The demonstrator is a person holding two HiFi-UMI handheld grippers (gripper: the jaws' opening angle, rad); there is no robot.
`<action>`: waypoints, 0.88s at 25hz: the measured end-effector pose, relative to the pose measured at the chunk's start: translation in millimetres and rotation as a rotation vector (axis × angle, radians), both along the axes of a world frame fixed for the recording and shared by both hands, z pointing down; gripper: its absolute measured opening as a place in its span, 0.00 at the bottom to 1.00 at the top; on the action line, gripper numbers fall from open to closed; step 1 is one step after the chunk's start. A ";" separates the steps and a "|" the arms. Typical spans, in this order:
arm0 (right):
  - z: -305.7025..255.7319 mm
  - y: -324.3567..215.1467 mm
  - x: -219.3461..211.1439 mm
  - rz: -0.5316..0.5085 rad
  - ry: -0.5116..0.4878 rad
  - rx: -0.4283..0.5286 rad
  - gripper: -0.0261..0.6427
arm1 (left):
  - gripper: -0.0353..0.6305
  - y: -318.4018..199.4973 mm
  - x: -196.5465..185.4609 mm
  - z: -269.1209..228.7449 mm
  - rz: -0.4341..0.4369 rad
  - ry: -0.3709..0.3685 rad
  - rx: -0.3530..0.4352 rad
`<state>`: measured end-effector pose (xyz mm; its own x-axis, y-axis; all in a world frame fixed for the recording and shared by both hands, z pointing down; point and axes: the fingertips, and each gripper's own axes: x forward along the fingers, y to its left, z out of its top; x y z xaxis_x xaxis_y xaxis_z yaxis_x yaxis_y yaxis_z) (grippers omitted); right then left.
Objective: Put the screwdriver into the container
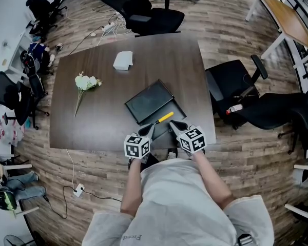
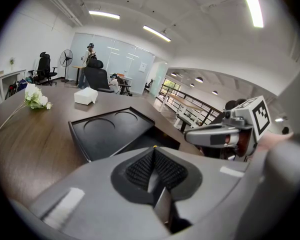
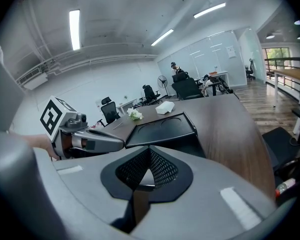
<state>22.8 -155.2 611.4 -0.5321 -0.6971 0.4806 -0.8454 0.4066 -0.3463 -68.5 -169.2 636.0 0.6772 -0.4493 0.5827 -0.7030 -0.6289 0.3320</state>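
Observation:
A yellow-handled screwdriver (image 1: 164, 118) lies at the near side of the black container (image 1: 148, 100) on the dark table (image 1: 92, 122); I cannot tell whether it rests inside the container's lower part. The container's flat black panel with two round recesses (image 2: 112, 129) fills the middle of the left gripper view. My left gripper (image 1: 150, 129) hovers shut and empty just left of the screwdriver's shaft. On the other side, my right gripper (image 1: 174, 125) is shut and empty too. Each gripper sees the other: right gripper (image 2: 225, 134), left gripper (image 3: 87, 141).
A white tissue pack (image 1: 123, 60) and a bunch of white flowers (image 1: 86, 82) lie farther back on the table. Black office chairs (image 1: 235, 86) stand at the table's right and far side (image 1: 143, 12). A cable and power strip (image 1: 78, 190) lie on the floor.

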 end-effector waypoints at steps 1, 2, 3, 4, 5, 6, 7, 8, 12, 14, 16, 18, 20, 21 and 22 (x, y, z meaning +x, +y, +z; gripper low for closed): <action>0.8 0.3 0.3 0.003 0.001 -0.003 0.04 | 0.13 0.2 -0.9 0.4 -0.001 -0.001 0.000; 1.5 0.8 0.3 0.005 0.001 -0.007 0.04 | 0.13 0.4 -1.8 0.6 -0.002 -0.001 -0.001; 2.2 1.5 0.3 0.006 0.001 -0.010 0.04 | 0.13 0.7 -2.5 0.5 -0.003 -0.001 -0.001; 2.8 2.0 0.3 0.006 0.003 -0.013 0.04 | 0.13 0.7 -2.9 0.3 -0.005 0.000 -0.001; 3.5 2.4 0.3 0.005 0.005 -0.015 0.04 | 0.13 0.5 -3.2 0.1 -0.006 0.001 0.000; 4.2 2.6 0.3 0.001 0.007 -0.018 0.04 | 0.13 0.3 -3.3 -0.1 -0.008 0.001 0.000; 4.9 3.0 0.1 -0.003 0.009 -0.021 0.04 | 0.13 0.3 -3.3 -0.5 -0.010 0.002 0.001; 5.5 3.4 -0.2 -0.008 0.013 -0.024 0.04 | 0.13 0.4 -3.5 -0.7 -0.012 0.003 0.001; 5.3 5.2 -1.3 -0.017 0.022 -0.030 0.04 | 0.13 1.4 -4.4 -1.4 -0.016 0.004 0.002; 5.3 5.5 -1.4 -0.017 0.023 -0.031 0.04 | 0.13 1.4 -4.5 -1.8 -0.016 0.003 0.003; 7.2 5.8 -1.4 -0.017 0.024 -0.033 0.04 | 0.13 1.8 -5.3 -1.0 -0.017 0.002 0.003; 9.4 6.4 -1.2 -0.016 0.026 -0.038 0.04 | 0.13 2.1 -6.2 -0.2 -0.019 0.003 0.002; 10.8 6.3 -1.5 -0.016 0.027 -0.042 0.04 | 0.13 2.0 -7.3 0.3 -0.022 0.004 0.001; 11.2 6.0 -1.8 -0.015 0.027 -0.043 0.04 | 0.13 1.9 -7.8 0.5 -0.022 0.004 0.001; 11.4 5.8 -2.0 -0.015 0.027 -0.044 0.04 | 0.13 1.9 -8.3 0.7 -0.022 0.003 0.000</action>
<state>20.8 -149.4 622.8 -0.5286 -0.6673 0.5247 -0.8488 0.4042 -0.3409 -76.8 -167.3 636.6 0.6690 -0.4641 0.5805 -0.7157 -0.6131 0.3345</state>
